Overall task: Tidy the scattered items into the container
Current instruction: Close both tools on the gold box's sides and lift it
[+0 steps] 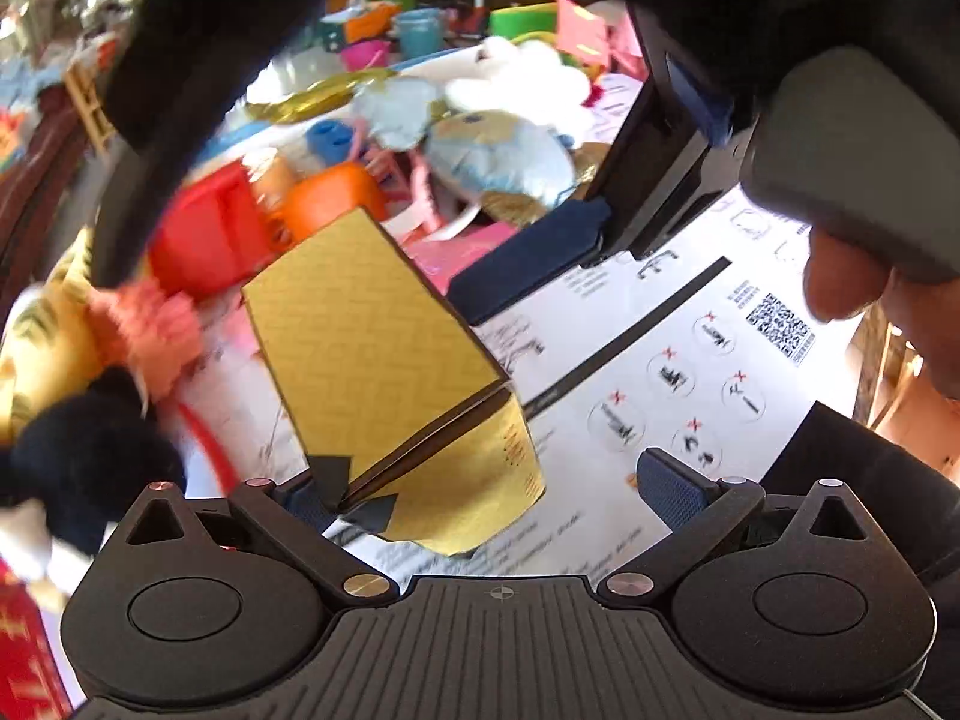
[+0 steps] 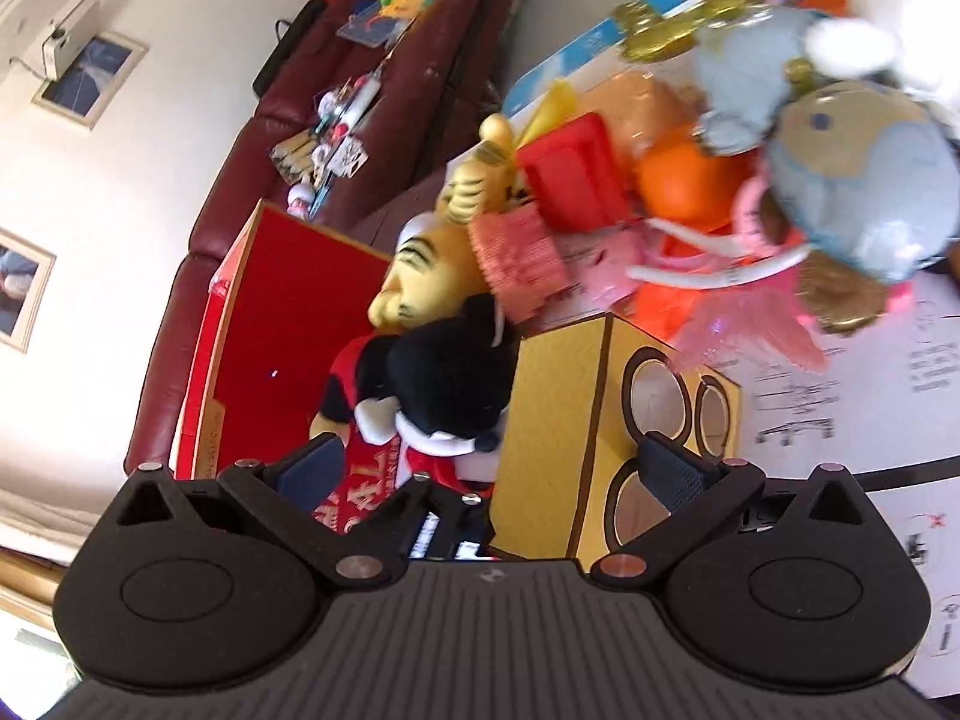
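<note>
A yellow cardboard box (image 1: 372, 348) stands tilted on the printed white sheet (image 1: 660, 324), between the fingers of my left gripper (image 1: 486, 492), whose jaws are wide apart. The box also shows in the right wrist view (image 2: 558, 420), with round windows on its side. My right gripper (image 2: 486, 468) is open, with the box beside its right finger (image 2: 672, 474) and a black plush (image 2: 444, 372) ahead. The other gripper's finger (image 1: 528, 258) reaches in above the box in the left wrist view. A red open container (image 2: 288, 324) lies to the left, beyond a tiger plush (image 2: 420, 276).
A heap of toys lies ahead: a blue plush (image 2: 864, 180), an orange ball (image 2: 684, 180), a red plastic piece (image 2: 570, 168), pink items (image 2: 750, 324) and gold pieces (image 2: 678, 12). A dark red sofa (image 2: 336, 60) with clutter stands behind.
</note>
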### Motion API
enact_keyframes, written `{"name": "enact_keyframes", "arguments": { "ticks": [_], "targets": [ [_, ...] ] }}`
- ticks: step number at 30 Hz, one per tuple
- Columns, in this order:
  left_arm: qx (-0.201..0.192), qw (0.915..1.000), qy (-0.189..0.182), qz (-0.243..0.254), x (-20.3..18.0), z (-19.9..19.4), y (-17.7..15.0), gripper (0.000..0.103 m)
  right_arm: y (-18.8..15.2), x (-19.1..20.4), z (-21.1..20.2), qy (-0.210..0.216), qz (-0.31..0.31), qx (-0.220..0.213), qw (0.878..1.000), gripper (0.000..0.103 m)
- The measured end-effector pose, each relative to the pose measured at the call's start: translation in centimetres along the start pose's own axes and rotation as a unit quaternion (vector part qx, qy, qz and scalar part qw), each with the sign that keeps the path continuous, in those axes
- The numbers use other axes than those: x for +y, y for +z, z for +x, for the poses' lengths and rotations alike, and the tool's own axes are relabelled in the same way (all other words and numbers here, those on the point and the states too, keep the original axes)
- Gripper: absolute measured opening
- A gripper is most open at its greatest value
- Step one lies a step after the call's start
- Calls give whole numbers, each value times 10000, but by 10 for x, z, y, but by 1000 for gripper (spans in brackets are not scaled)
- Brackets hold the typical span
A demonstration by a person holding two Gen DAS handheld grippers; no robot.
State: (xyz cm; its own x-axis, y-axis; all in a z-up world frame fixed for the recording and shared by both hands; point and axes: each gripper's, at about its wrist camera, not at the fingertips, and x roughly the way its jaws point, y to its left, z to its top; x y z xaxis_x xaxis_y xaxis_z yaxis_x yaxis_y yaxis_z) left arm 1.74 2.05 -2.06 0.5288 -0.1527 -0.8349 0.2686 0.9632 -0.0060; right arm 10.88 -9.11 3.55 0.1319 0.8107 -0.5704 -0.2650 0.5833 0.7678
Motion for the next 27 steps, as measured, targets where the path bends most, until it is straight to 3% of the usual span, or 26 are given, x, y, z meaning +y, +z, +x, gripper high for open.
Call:
{"name": "enact_keyframes", "arguments": {
  "ticks": [8, 14, 18, 21, 25, 27],
  "targets": [
    [-112, 9973, 462, -554, 30, -45, -42, 103, -8, 18, 20, -99, -95, 242, 9996, 102],
    [-323, 9888, 889, -1156, 53, -79, -44, 103, -12, 23, 25, -371, -227, 158, 9989, 102],
    [-160, 9826, 1083, -1498, 71, -77, -40, 95, -12, 9, 17, -1007, -173, 2, 9948, 102],
    [138, 9780, 1183, -1709, 80, -67, -37, 81, -15, -4, 10, -1254, -68, -89, 9920, 100],
    [252, 9765, 1084, -1844, 87, -61, -32, 81, -19, -14, 4, -1525, -72, -170, 9881, 98],
    [352, 9754, 1238, -1791, 89, -54, -27, 78, -19, -18, 4, -1602, -36, -132, 9870, 94]
  ]
}}
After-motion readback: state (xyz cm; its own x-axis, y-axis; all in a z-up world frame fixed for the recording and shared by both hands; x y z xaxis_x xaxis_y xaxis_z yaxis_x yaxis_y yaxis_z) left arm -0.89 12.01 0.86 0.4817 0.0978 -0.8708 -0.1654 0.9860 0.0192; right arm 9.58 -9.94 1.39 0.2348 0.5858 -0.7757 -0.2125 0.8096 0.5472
